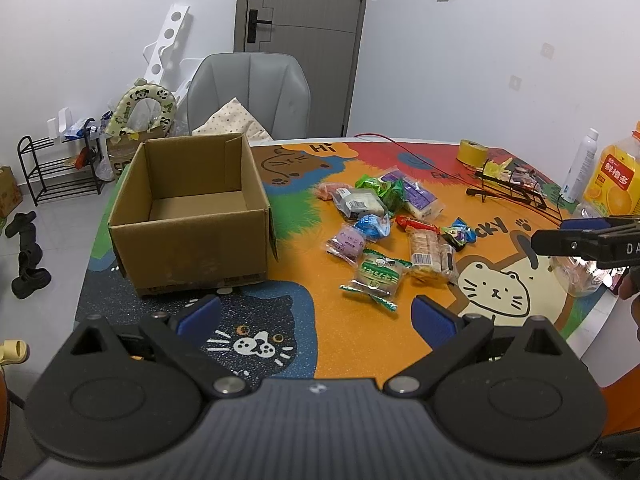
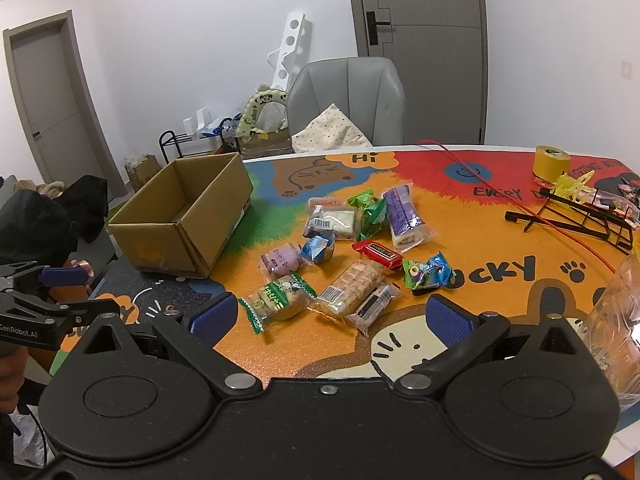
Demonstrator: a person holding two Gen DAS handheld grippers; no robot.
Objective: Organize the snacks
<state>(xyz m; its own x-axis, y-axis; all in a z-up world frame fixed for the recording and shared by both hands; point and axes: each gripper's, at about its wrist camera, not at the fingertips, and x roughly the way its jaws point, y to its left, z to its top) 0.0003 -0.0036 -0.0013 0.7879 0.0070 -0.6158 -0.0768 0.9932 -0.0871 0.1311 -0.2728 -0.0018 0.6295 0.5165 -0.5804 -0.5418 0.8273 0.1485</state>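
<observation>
Several wrapped snacks lie scattered on the colourful cartoon mat (image 1: 304, 264) in the middle of the table: a green-and-white pack (image 1: 376, 276) (image 2: 278, 296), a cracker pack (image 1: 424, 252) (image 2: 352, 284), a purple pack (image 1: 346, 240) (image 2: 280, 260), a red bar (image 2: 378, 254). An empty open cardboard box (image 1: 192, 216) (image 2: 184, 220) stands to their left. My left gripper (image 1: 316, 316) is open and empty, near the table's front edge. My right gripper (image 2: 328, 316) is open and empty, just in front of the snacks.
A yellow tape roll (image 1: 472, 151) (image 2: 551, 162), a black wire rack (image 2: 576, 216) and a red cable (image 2: 500, 192) lie at the back right. An orange juice bottle (image 1: 612, 180) and a clear plastic bottle (image 2: 620, 320) stand at the right edge. A grey chair (image 1: 248, 92) stands behind the table.
</observation>
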